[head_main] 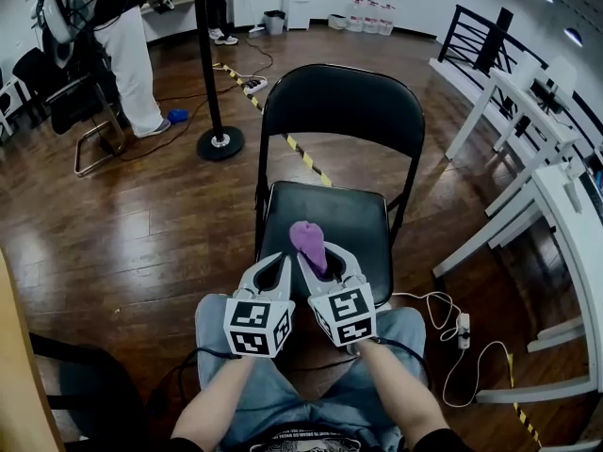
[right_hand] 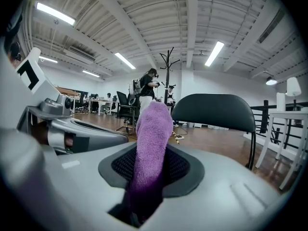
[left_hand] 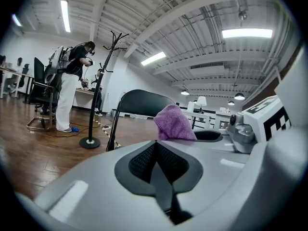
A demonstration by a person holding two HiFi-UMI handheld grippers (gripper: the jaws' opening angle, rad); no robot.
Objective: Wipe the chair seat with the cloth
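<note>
A black chair [head_main: 330, 121] stands on the wooden floor [head_main: 122, 243]. Behind it to the left rests a coat stand base [head_main: 220, 142]. A power strip [head_main: 463, 326] lies right of the chair.

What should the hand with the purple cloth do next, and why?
Probably tip the right gripper down until the purple cloth touches the chair seat. Its jaws are shut on the cloth, which pokes out over the seat's near part and seems not to press on it. The left gripper is shut and empty beside it.
</note>
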